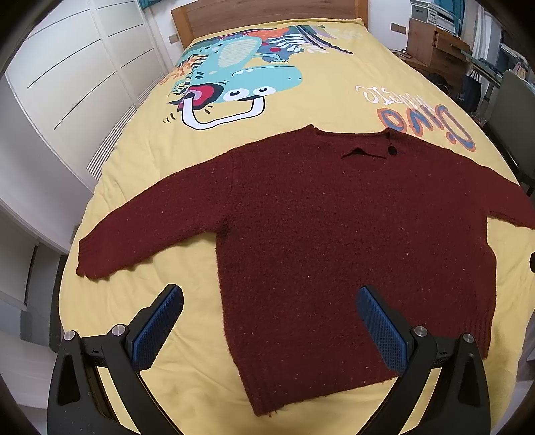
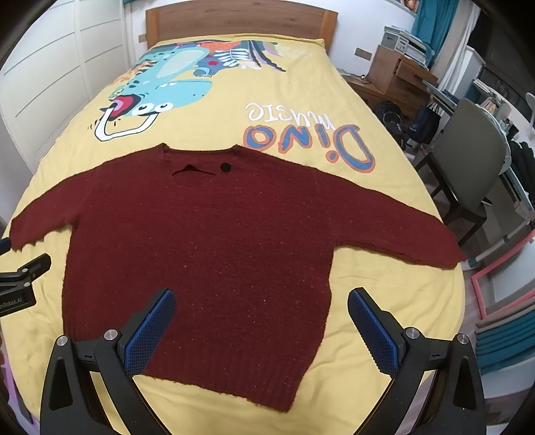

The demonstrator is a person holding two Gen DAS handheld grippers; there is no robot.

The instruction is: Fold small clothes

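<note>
Flat on the yellow bedspread (image 1: 317, 87) lies the maroon sweater (image 1: 334, 234) — both grippers (image 1: 269, 321) (image 2: 260, 321) gape empty above its hem, one cuff cut off

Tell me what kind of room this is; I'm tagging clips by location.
Most likely a child's bedroom: a bed with a wooden headboard, a yellow dinosaur bedspread under the maroon sweater, and a desk chair alongside.

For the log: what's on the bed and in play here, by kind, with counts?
Sweaters: 1, the dark red sweater, spread flat, sleeves out.
Buttons on it: 1, a black button near the neckline.
Bedcovers: 1, the yellow dinosaur bedcover.
Claws: 2, the left claw and the right claw, both open, holding nothing.
Total: 5.
</note>
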